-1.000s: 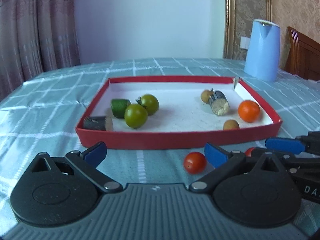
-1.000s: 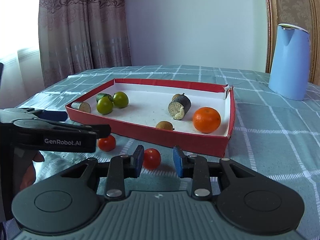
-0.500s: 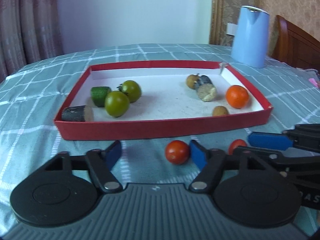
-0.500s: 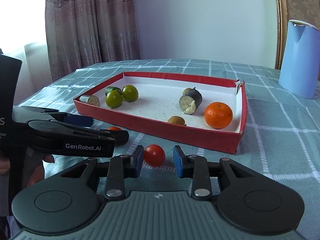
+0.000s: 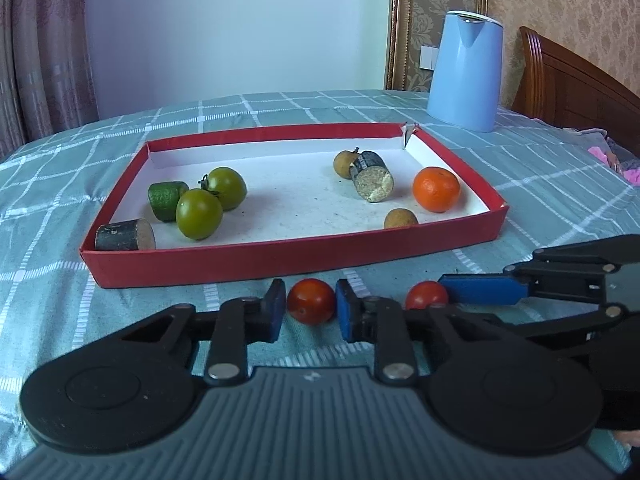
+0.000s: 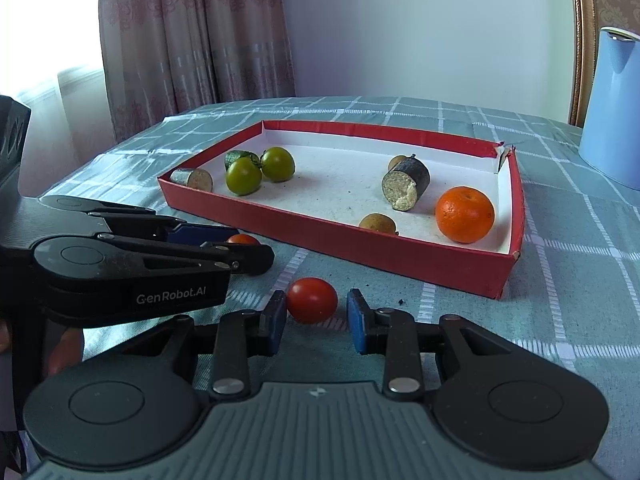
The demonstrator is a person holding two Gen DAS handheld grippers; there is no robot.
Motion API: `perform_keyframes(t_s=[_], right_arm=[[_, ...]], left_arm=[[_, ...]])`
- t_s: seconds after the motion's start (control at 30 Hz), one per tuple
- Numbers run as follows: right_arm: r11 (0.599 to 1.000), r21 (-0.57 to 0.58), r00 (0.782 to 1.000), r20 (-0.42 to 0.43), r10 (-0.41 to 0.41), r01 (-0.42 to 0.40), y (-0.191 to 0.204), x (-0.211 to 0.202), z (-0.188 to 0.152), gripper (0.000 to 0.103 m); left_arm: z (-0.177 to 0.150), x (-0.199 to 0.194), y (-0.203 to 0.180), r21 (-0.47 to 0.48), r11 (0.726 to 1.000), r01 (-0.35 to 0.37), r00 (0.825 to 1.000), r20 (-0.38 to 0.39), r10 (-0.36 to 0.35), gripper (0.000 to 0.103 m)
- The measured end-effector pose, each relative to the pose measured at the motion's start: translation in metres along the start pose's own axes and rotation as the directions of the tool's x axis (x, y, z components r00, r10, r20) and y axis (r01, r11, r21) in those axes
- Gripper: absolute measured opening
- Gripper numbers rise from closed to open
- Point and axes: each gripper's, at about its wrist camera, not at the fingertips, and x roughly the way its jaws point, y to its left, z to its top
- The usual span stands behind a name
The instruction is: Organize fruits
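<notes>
**Left gripper closes on a red tomato in front of the tray**

A second ago the left gripper (image 5: 310,312) stood spread wide, with the red tomato (image 5: 311,301) lying ahead of it toward its right finger. Now its blue pads are pressed against both sides of that tomato, which sits on the checked tablecloth (image 5: 60,280) just in front of the red tray (image 5: 280,258). The tomato is small, round and glossy.

Inside the tray, from the left, lie a dark cut cylinder (image 5: 125,235) in the near corner, a green cut piece (image 5: 164,200) and two green tomatoes (image 5: 199,214) touching each other. Toward the right are a small brown fruit (image 5: 344,164) against a second dark cylinder (image 5: 372,182), another brown fruit (image 5: 400,219) by the near wall, and an orange (image 5: 436,189). None has shifted.

To the right, the right gripper (image 6: 316,316) keeps the same narrow spread as before. The second red tomato (image 6: 312,300) rests on the cloth between its pads, close to the left one, with a gap at the right one, so it is not pinched. A blue kettle (image 5: 464,76) stands beyond the tray's far right corner.
</notes>
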Motion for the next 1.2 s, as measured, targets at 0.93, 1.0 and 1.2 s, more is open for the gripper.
perform_keyframes(t_s=[0.93, 1.0, 1.2], right_arm=[[0.999, 0.020, 0.997, 0.067, -0.030, 0.029, -0.003, -0.011, -0.001, 0.027], [0.999, 0.018, 0.995, 0.085, -0.044, 0.043, -0.004, -0.013, 0.001, 0.023], [0.996, 0.002, 0.988, 0.131, -0.085, 0.085, -0.011, -0.020, 0.011, 0.022]], left_arm=[[0.000, -0.005, 0.012, -0.078, 0.985, -0.157, 0.987, 0.022, 0.159, 0.024], [0.000, -0.007, 0.011, -0.080, 0.982, -0.170, 0.984, 0.035, 0.173, 0.024], [0.001, -0.019, 0.008, -0.065, 0.979, -0.195, 0.977, 0.079, 0.199, 0.024]])
